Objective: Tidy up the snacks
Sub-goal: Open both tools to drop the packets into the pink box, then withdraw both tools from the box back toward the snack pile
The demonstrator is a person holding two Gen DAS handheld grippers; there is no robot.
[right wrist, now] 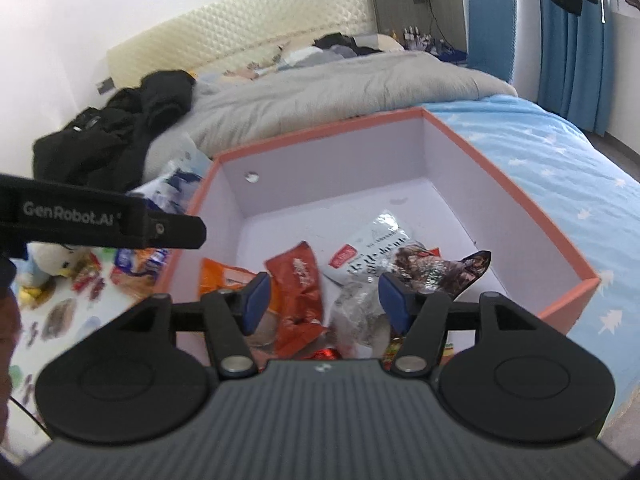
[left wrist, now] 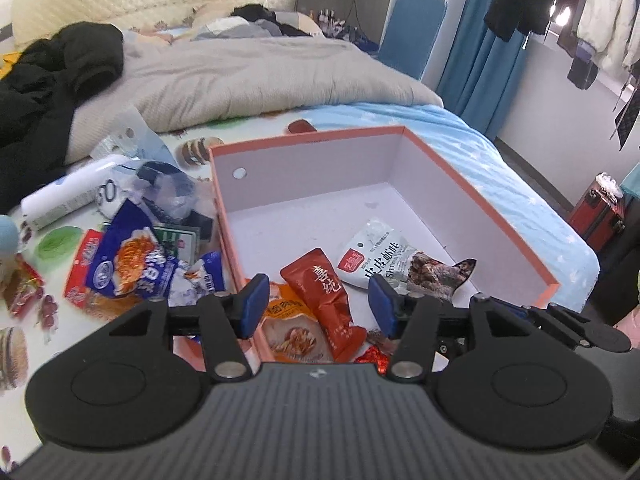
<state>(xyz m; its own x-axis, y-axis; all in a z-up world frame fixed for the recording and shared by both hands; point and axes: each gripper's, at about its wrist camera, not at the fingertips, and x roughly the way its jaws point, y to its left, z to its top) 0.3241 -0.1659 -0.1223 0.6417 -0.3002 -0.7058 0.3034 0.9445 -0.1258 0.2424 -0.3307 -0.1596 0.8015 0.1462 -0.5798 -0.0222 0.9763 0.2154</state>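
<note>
A red snack packet [left wrist: 324,300] lies in the orange box [left wrist: 480,200] between the left gripper's [left wrist: 318,308] released pads; the right gripper [right wrist: 324,304] hangs empty, spread.

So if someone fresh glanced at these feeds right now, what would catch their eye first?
Probably the orange-rimmed box on the bed, with a red packet and a white-and-brown packet lying inside. Next, the loose heap of snack bags left of the box, then both grippers, left and right, open above it.
</note>
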